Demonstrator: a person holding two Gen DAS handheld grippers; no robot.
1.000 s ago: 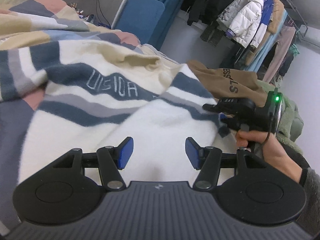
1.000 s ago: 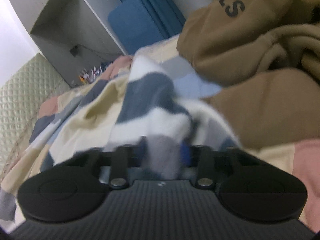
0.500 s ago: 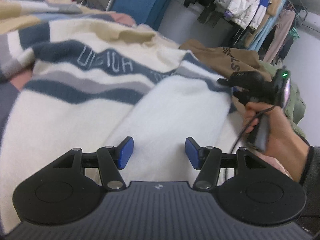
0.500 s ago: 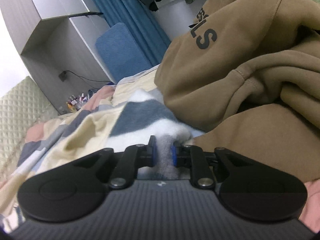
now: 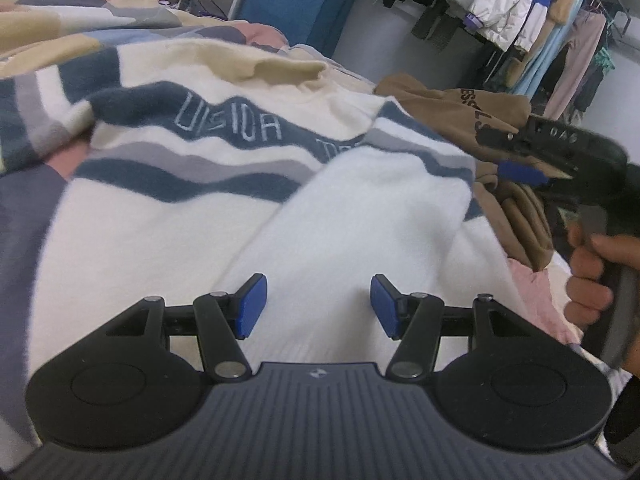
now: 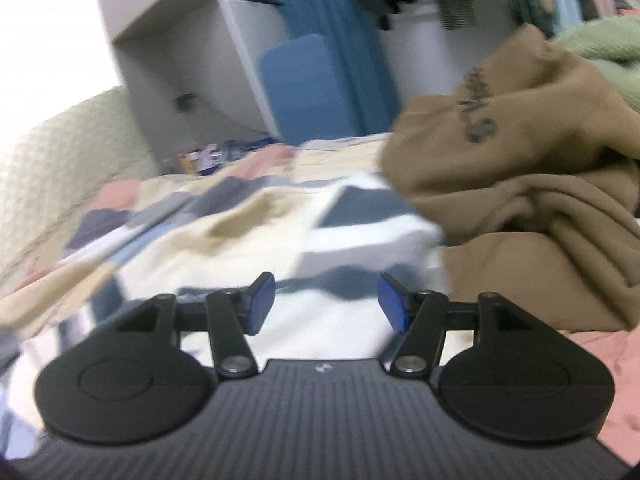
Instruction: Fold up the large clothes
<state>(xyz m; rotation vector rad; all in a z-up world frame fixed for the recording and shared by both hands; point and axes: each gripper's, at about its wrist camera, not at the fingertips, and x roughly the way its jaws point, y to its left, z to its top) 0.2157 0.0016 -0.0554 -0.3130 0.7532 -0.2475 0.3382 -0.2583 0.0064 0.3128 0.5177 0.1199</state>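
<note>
Left wrist view: left claw (image 5: 315, 306), blue-padded fingers spread wide apart and holding nothing, poised over the white body of a fluffy cream-and-white sweater with navy and grey stripes (image 5: 248, 200), which lies spread across a bed covered by a pastel patchwork quilt (image 5: 72, 12). One sleeve of the sweater lies folded diagonally across the torso. At the far right the right claw (image 5: 524, 156), gripped in the person's hand (image 5: 592, 276), sits clear of the sweater's edge, beside a crumpled tan hoodie with dark lettering (image 5: 480, 120). A rail of hanging coats and jackets (image 5: 520, 8) stands behind. Right wrist view: right claw, fingers likewise parted and empty, facing the striped shoulder region with the tan hoodie just beside it; motion blur softens detail. Judged progress: early to middle, with the near sleeve apparently laid in, while the far sleeve, still hidden or bunched at upper left, and the final body folds seem to remain
</note>
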